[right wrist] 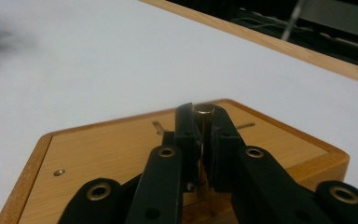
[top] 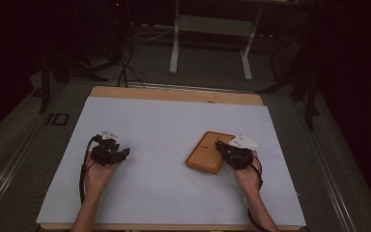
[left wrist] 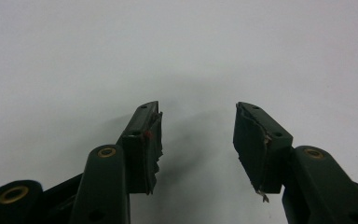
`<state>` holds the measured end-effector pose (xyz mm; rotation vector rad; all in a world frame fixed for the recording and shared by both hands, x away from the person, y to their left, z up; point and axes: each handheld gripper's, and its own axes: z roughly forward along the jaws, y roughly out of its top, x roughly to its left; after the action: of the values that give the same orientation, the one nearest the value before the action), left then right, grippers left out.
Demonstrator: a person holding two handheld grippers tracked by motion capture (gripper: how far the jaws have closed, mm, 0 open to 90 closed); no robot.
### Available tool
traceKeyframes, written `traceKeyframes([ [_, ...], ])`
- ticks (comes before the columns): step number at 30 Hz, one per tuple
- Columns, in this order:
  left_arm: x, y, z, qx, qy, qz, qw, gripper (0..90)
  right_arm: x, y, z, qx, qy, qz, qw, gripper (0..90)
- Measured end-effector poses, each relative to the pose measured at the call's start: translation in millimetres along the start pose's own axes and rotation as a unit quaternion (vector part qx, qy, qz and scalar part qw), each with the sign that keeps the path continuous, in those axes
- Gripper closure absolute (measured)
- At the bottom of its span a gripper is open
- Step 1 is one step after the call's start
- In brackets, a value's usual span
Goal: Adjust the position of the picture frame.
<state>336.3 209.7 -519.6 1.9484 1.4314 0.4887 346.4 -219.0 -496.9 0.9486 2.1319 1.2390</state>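
Peg [right wrist: 204,122] stands upright, clamped in the right gripper [right wrist: 203,140] just over the wooden block [right wrist: 98,154] near the table's [top: 174,121] right edge, ready for seating; the left gripper [left wrist: 197,140] rests spread and empty near the left edge.

Between the jaws of the black right claw [right wrist: 204,140] stands a copper-brown pin [right wrist: 203,122], and under that claw lies a honey-coloured wooden board [right wrist: 98,154] with a darker orange rim. Below the black left claw [left wrist: 198,140] the table cover [left wrist: 121,46] is plain pale grey-white, with no pattern.
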Motion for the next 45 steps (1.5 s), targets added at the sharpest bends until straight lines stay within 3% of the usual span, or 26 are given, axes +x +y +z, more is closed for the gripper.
traceKeyframes([
  [10, -0.6, 0.6, -0.2, -0.002, -0.001, 0.001, 1.0000, 51.1, 27.8, 11.5, 3.4, -0.019, 0.061, -0.022, 0.9977, 84.7],
  [21, -2.4, 1.3, 0.6, -0.002, -0.006, 0.004, 1.0000, 51.2, 67.0, 19.6, 14.2, -0.026, 0.136, -0.057, 0.9886, 84.7],
  [27, -6.1, 2.6, 0.6, -0.005, -0.010, 0.015, 0.9998, 51.5, 86.0, 21.1, 17.8, -0.034, 0.199, -0.067, 0.9771, 84.7],
  [33, -10.3, 4.0, 2.2, -0.011, -0.027, 0.020, 0.9994, 53.6, 98.0, 18.6, 19.9, -0.034, 0.279, -0.083, 0.9560, 84.6],
  [36, -15.9, 5.3, 5.0, -0.011, -0.040, 0.033, 0.9986, 55.6, 96.2, 16.3, 21.6, -0.029, 0.279, -0.080, 0.9565, 84.5],
  [40, -24.0, 7.1, 9.1, -0.010, -0.057, 0.048, 0.9972, 59.1, 86.2, 7.7, 27.1, -0.006, 0.264, -0.070, 0.9619, 84.2],
  [44, -33.9, 8.6, 16.1, -0.010, -0.087, 0.063, 0.9942, 65.9, 76.2, 0.1, 31.7, 0.017, 0.243, -0.064, 0.9678, 83.7],
  [45, -35.7, 9.1, 17.7, -0.008, -0.091, 0.068, 0.9935, 65.9, 76.2, 0.1, 31.7, 0.017, 0.243, -0.064, 0.9678, 83.7],
])
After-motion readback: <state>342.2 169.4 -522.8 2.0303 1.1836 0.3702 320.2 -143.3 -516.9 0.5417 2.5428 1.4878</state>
